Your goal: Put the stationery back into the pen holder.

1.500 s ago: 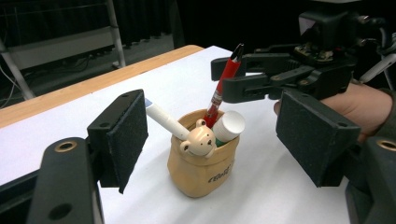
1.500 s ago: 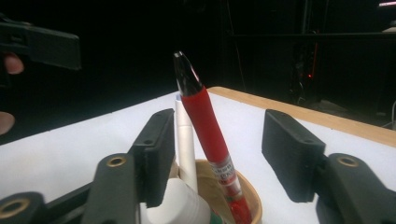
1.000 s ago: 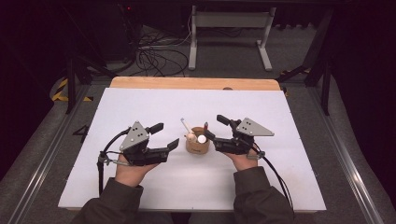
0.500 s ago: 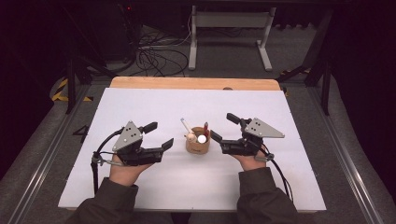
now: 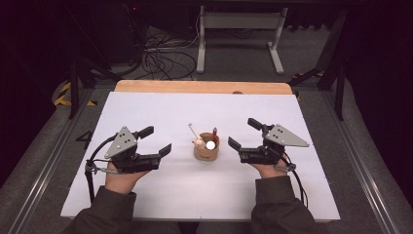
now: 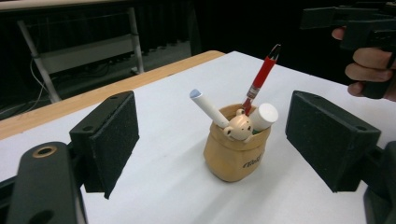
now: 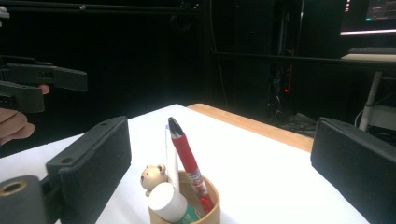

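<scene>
A tan pen cup point(image 5: 206, 152) with a little bear on its rim stands mid-table. It holds a red pen point(image 6: 260, 79), a white marker point(image 6: 208, 108) and a white-capped tube point(image 7: 167, 199). My left gripper point(image 5: 157, 140) lies to the left of the cup and my right gripper point(image 5: 243, 132) to the right of it, both pointing at it and apart from it. Both pairs of jaws have just been opening and now stand open and wide. Nothing is between the pads point(image 6: 112, 140) point(image 7: 93, 158); the cup point(image 6: 236, 151) stands beyond them.
The white table top point(image 5: 146, 195) ends in a wooden strip point(image 5: 204, 87) at the far side. Behind it are floor cables point(image 5: 163, 58) and a metal frame's legs point(image 5: 275, 48). Grey rails point(image 5: 44, 165) run along both sides.
Both hands have drawn outward from the cup, the left one leftward and the right one rightward and a little up. Both pairs of jaws stand wider apart.
</scene>
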Demonstrator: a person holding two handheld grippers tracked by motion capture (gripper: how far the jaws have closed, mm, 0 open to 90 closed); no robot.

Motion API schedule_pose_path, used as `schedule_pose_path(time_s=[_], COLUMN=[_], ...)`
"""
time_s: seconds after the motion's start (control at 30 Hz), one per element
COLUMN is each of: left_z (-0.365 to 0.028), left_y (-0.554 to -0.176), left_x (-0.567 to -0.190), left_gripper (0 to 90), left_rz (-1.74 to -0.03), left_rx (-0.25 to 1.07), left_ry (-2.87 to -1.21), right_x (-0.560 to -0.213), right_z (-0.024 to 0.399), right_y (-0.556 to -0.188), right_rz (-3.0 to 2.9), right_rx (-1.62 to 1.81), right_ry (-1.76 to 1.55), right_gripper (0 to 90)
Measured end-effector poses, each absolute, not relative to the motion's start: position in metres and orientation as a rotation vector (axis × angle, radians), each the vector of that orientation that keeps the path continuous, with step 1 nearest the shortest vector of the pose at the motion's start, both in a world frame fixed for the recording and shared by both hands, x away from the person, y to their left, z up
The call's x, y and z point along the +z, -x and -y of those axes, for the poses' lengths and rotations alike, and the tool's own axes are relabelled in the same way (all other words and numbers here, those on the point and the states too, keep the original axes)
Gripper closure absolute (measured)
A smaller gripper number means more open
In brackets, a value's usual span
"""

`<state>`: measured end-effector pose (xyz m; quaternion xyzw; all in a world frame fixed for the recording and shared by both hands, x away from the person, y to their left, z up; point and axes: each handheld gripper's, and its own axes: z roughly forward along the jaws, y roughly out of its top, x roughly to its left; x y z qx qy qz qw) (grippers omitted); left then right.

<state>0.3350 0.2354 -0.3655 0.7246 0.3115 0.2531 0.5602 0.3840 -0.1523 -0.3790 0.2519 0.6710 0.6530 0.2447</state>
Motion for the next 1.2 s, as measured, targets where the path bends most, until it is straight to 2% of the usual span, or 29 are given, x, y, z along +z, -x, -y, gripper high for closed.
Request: schedule_pose_path(time_s=[0.7, 1.2], left_z=[-0.273, -0.281], left_y=[-0.328, -0.326], left_x=[-0.369, -0.37], left_gripper=[14.8, 13.9], left_rz=[-0.79, -0.798], left_rx=[0.643, 0.652], left_ry=[-1.655, -1.646], right_x=[-0.378, -0.382], right_z=[0.197, 0.214], right_y=[-0.372, -0.368], right_rz=[-1.741, -1.721], right_rx=[1.764, 1.742], right_ry=[-0.801, -0.849], right_gripper=[2.8, 2.4])
